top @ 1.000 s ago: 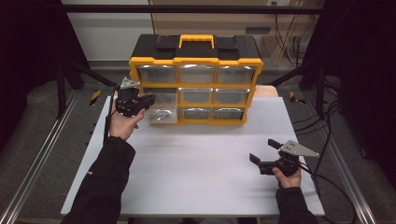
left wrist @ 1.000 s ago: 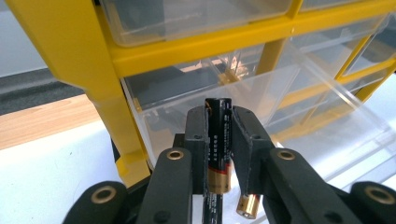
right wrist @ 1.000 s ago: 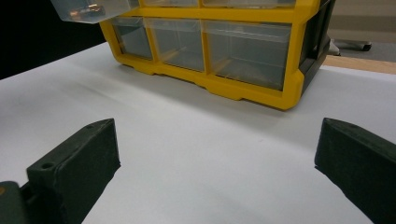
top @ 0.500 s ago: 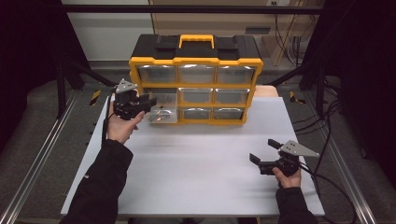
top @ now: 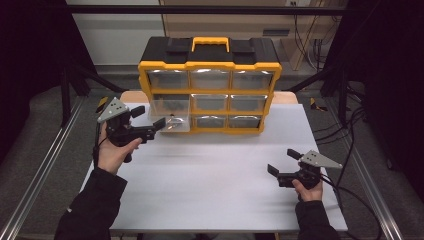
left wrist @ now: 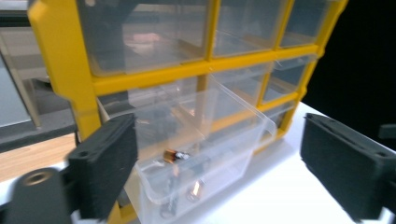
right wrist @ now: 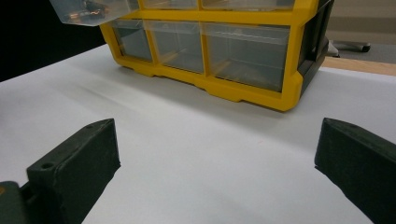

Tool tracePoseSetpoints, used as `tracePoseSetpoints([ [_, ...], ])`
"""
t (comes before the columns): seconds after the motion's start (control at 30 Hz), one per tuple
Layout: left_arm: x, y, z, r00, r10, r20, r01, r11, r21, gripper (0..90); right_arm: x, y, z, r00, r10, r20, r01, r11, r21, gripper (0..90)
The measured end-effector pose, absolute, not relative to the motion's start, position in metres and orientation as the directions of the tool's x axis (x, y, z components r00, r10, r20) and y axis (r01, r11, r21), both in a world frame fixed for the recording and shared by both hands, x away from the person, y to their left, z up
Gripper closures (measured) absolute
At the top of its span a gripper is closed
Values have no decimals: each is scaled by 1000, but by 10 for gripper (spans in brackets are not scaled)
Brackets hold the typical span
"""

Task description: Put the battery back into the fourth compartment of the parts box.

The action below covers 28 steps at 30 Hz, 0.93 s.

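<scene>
A yellow and black organizer (top: 210, 65) with clear drawers stands at the back of the white table (top: 210, 185). Its left middle-row drawer (top: 174, 120) is pulled out, and in the left gripper view this drawer (left wrist: 210, 140) holds a few small metal parts. My left gripper (top: 149, 117) sits just left of the drawer's front. Its jaws have just been opening and now stand wide, apart from the drawer, with nothing pressed between them. My right gripper (top: 284, 161) rests low at the front right, open and empty, pointing toward the organizer (right wrist: 210, 51).
Bare white tabletop lies between the grippers and in front of the organizer. Cables (top: 350, 150) trail off the table's right side. Metal frame rails (top: 45, 170) run along both sides. The other drawers are pushed in.
My left gripper has opened, let go of the drawer front and drawn back toward the person and the left. The drawer stays pulled out. The right gripper has not moved.
</scene>
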State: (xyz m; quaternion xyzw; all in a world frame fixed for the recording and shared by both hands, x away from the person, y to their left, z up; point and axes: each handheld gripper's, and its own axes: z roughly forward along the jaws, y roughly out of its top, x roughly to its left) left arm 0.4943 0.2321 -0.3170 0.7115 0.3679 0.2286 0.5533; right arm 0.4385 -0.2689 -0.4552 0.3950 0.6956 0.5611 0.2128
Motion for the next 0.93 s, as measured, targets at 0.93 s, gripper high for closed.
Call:
tracePoseSetpoints([
  [0.93,461,262,-423,632,763,-136,361,-136,922,2,438,-268,-457,-597,790,137,319,78,944,3],
])
